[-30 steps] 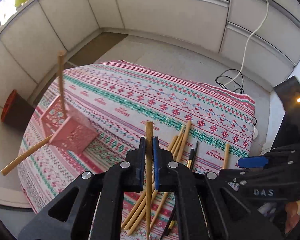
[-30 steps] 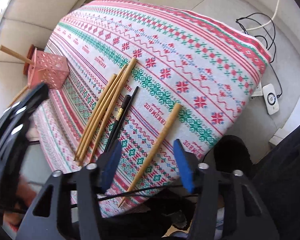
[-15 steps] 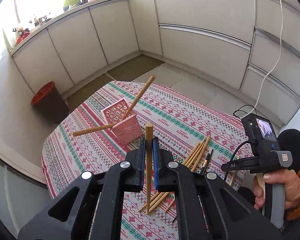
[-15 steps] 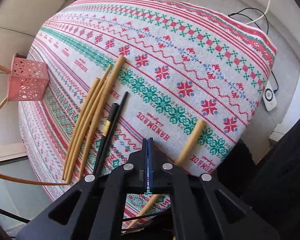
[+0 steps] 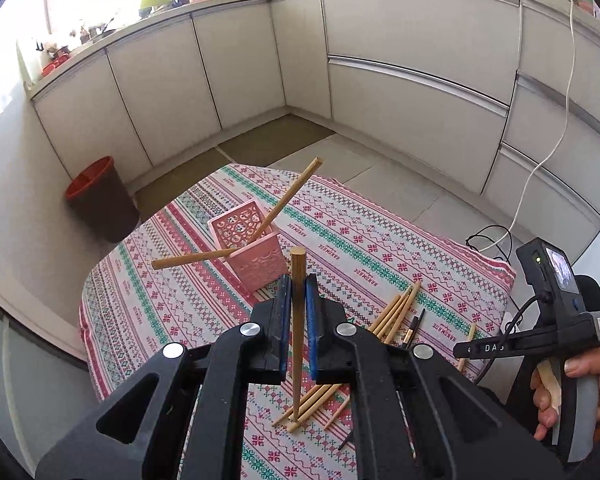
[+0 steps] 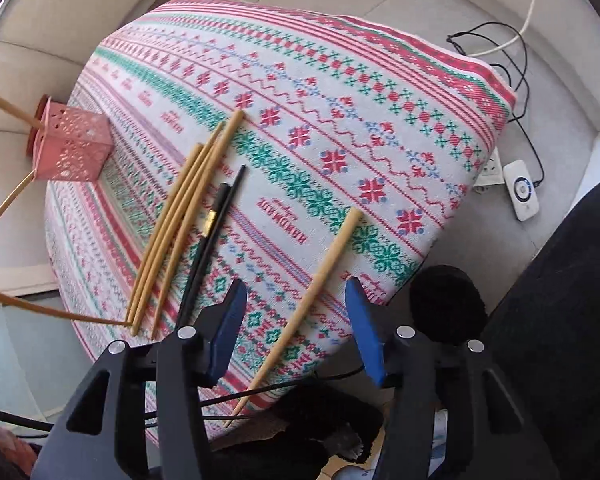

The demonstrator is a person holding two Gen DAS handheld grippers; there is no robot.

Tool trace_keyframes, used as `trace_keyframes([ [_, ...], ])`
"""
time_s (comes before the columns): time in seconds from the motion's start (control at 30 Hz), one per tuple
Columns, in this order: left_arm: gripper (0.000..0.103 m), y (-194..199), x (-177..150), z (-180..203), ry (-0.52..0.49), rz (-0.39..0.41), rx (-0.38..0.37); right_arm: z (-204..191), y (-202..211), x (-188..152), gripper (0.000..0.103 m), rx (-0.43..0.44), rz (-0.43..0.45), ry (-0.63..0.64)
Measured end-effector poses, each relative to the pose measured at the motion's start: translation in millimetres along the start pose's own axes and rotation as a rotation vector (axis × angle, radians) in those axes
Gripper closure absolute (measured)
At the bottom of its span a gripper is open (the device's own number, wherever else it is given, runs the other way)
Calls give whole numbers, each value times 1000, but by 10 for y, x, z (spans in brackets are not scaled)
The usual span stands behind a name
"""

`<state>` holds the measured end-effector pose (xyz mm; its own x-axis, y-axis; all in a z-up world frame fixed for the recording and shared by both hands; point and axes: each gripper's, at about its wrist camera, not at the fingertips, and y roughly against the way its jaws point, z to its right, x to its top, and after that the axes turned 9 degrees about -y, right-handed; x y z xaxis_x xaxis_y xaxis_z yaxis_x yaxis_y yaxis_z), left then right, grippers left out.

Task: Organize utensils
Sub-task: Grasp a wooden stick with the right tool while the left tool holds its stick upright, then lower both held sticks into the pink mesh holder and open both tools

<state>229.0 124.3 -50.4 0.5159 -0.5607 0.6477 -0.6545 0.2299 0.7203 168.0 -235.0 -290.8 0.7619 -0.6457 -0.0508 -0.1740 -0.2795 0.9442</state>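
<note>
My left gripper is shut on a wooden chopstick and holds it upright above the patterned tablecloth. A pink perforated holder stands beyond it with two wooden chopsticks leaning out. My right gripper is open and empty, its jaws wide on either side of a single wooden chopstick lying near the table's front edge. A bunch of wooden chopsticks and a black pair lie to its left. The holder also shows in the right wrist view.
A red-rimmed bin stands on the floor left of the table. White cabinets line the walls. Cables and a small white device lie on the floor at the table's right. The table edge is close under the right gripper.
My right gripper was shut half a second ago and has opened wide over the single chopstick. My left gripper has risen and tilted up, still holding its chopstick.
</note>
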Motion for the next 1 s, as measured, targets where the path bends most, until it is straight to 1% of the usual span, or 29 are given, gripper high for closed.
trace_keyframes([
  [0.07, 96, 0, -11, -28, 8, 1, -4, 33, -29, 26, 51, -35, 9, -28],
  [0.13, 96, 7, -16, -58, 14, 3, -7, 58, -74, 53, 55, -52, -8, -55],
  [0.2, 96, 9, -14, -84, 23, 5, -11, 65, -142, 119, 68, -68, -20, -75],
  [0.27, 96, 11, -3, -98, 28, 7, -14, 39, -202, 151, 73, -99, -14, -88],
  [0.33, 96, 13, -1, -118, 33, 10, -18, -57, -225, 168, 86, -135, 2, -87],
  [0.4, 96, 17, 7, -129, 36, 11, -19, -61, -229, 209, 91, -140, 7, -122],
  [0.53, 96, 42, 9, -168, 54, 17, -10, -43, -205, 255, 95, -108, 31, -162],
  [0.7, 96, 124, 12, -221, 86, 29, 4, -85, -89, 262, 95, -7, 26, -139],
  [0.73, 96, 143, 18, -221, 90, 31, 9, -153, -61, 248, 95, 10, 36, -124],
  [0.83, 96, 211, 33, -222, 108, 40, 10, -263, 265, 179, 95, 76, 97, -27],
  [1.0, 96, 354, 78, -246, 178, 77, -4, -446, 838, -3, 95, 173, 202, 154],
])
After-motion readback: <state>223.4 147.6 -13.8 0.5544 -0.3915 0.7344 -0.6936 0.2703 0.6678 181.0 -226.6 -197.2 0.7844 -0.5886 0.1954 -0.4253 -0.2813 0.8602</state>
